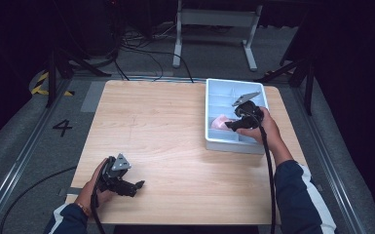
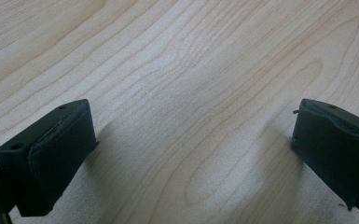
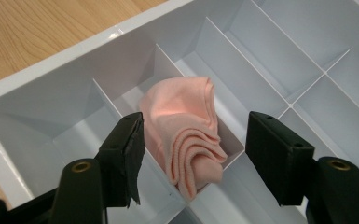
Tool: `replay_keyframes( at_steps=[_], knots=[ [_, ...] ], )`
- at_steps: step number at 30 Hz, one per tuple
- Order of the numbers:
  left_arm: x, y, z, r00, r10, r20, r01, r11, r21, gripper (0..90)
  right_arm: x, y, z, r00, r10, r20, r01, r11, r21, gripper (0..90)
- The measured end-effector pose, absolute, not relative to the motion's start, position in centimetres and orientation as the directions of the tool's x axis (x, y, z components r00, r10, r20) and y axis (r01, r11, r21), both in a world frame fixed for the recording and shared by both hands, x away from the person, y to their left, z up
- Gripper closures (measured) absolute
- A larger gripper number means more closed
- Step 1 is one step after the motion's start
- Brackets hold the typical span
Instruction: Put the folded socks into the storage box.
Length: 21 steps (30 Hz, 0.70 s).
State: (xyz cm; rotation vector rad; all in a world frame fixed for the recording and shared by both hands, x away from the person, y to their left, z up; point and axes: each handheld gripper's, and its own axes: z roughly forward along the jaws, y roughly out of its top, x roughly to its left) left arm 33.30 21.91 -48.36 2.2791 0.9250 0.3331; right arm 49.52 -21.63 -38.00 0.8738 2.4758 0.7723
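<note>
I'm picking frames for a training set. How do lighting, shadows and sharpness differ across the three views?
High view: table lit, surroundings nearly black, slightly soft. Left gripper view: crisp wood grain, soft shadows beside the open left gripper. Right gripper view: evenly lit, pink cloth and tray sharp, a small glare spot on the tray's rim.

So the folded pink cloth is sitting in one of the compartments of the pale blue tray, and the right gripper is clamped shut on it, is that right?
Not quite. The pink cloth does sit in a compartment of the pale blue tray, but the right gripper is not clamped on it. The right gripper view shows its fingers standing open on either side of the cloth, with a gap between cloth and the far one.
</note>
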Motion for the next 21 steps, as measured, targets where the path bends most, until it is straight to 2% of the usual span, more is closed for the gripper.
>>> replay_keyframes(
  at_steps=[21],
  knots=[
    [33.3,21.9,-48.4,0.719,0.695,-0.007,0.53,-0.542,0.652,0.0,46.8,-22.6,-36.2,-0.727,0.654,-0.207,0.409,0.655,0.635,38.2]
  ],
)
